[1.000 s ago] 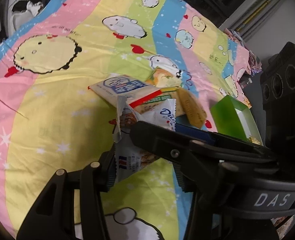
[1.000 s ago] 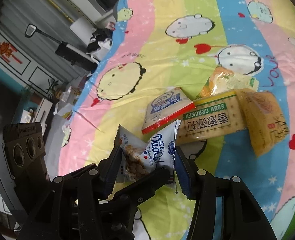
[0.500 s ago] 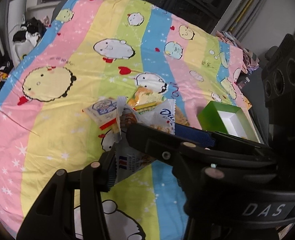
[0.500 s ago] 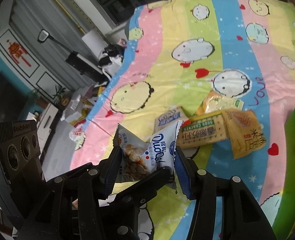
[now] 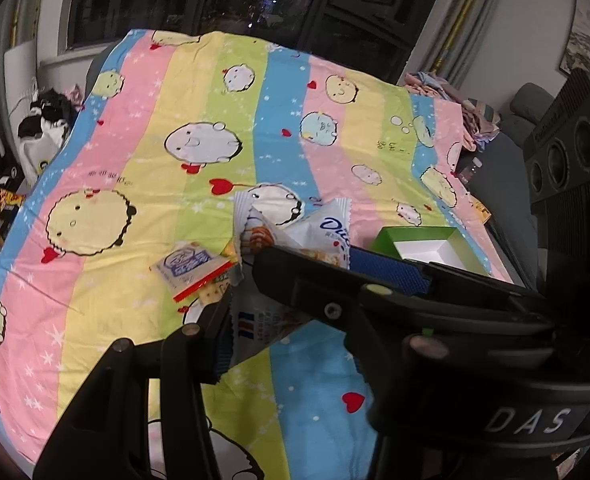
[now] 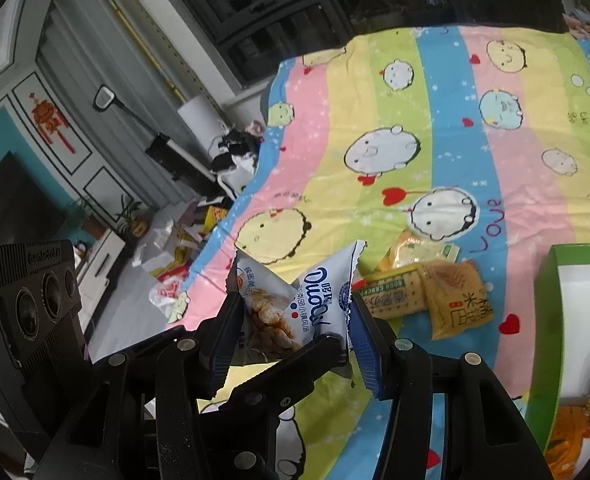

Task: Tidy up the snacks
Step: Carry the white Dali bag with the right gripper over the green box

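- Both grippers, left (image 5: pixel 291 300) and right (image 6: pixel 295 332), have their fingers clamped on one white biscuit packet (image 6: pixel 295 304), above the bed sheet (image 6: pixel 447 128).
- Beyond the right fingers lie the soda cracker packs (image 6: pixel 391 292); the green box (image 6: pixel 547 340) is at their right.

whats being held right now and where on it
One white snack packet, held by both grippers. The right gripper clamps its two side edges; the left gripper grips its lower end, the far finger hidden behind the right gripper.

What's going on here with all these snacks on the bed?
A person is sorting snacks with two handheld tongs. Both the left tongs and the right tongs grip the same white snack bag, held above the striped bedsheet. Several cracker packs lie on the sheet beside a green box.
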{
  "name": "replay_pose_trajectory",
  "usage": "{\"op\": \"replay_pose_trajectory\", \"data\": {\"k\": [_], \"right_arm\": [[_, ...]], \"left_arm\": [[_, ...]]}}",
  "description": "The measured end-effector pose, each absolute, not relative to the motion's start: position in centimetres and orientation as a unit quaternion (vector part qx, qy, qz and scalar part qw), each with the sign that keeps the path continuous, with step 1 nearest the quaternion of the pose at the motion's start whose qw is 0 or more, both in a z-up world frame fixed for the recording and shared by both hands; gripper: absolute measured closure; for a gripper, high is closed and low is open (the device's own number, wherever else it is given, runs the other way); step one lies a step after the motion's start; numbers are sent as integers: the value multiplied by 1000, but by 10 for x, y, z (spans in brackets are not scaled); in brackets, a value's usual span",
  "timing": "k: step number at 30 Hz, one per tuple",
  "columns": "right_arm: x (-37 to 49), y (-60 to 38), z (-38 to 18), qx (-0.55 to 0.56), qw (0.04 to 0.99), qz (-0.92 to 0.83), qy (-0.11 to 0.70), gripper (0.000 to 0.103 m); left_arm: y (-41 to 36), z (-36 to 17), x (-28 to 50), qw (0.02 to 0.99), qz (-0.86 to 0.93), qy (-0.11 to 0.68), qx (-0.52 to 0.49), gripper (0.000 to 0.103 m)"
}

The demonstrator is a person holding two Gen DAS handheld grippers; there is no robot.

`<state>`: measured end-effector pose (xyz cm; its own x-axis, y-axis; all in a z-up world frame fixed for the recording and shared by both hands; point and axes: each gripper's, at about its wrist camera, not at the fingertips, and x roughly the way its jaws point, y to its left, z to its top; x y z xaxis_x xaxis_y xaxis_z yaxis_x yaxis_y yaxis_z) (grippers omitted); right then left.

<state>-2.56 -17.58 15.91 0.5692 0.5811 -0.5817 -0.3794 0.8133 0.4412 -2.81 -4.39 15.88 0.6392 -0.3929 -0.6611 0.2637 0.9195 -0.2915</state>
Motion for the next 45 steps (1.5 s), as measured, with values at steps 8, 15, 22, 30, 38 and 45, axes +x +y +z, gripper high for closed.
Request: {"op": "replay_pose_trajectory", "data": {"k": [8, 15, 22, 30, 38, 45], "right_arm": [[-28, -192, 172, 139, 885, 262, 358, 48], [-31, -204, 176, 143, 891, 246, 353, 48], [-31, -221, 178, 150, 895, 227, 354, 48], [-35, -238, 185, 154, 901, 213, 346, 48], [-40, -262, 191, 168, 908, 193, 331, 48], [-42, -289, 192, 186, 911, 172, 325, 48]], "left_arm": [[-58, 172, -25, 904, -199, 372, -74, 56], [-71, 176, -22, 901, -215, 371, -67, 56], [-86, 178, -17, 895, -235, 373, -64, 56], [-101, 185, -16, 894, -250, 368, -57, 56], [-126, 193, -14, 891, -274, 360, -43, 56], [-150, 195, -9, 885, -295, 360, -33, 56]]}}
